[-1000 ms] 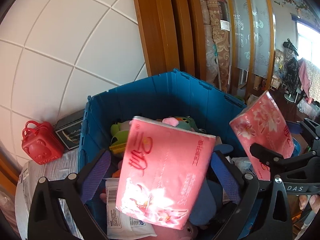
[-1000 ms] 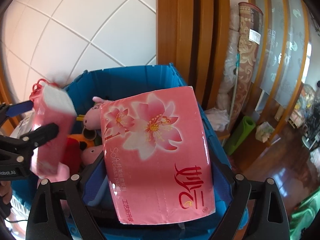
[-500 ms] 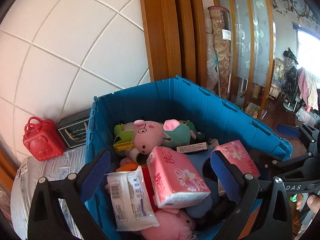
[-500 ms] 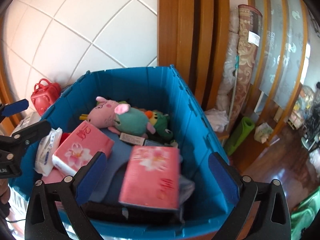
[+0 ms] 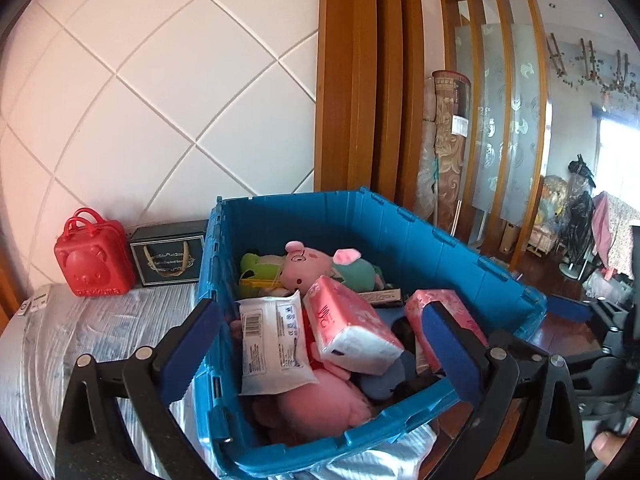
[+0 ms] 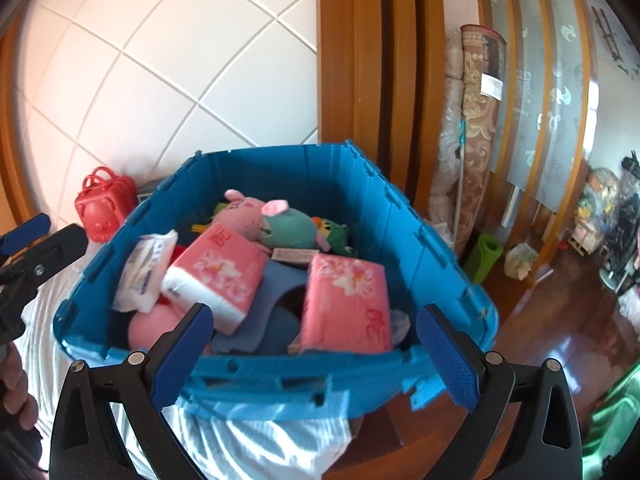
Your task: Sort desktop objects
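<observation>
A blue plastic crate stands on the covered table. Two pink tissue packs lie inside on top: one on the left, one on the right. A white wipes pack and plush toys, among them a pink pig, lie beside them. My left gripper is open and empty in front of the crate. My right gripper is open and empty at the crate's near rim.
A red bear-shaped case and a dark box stand against the tiled wall left of the crate. Wooden posts, rolled carpets and a green roll stand behind and right.
Both grippers opened and let go of their pink tissue packs, which dropped into the crate. Both grippers have since drawn back from the crate.
</observation>
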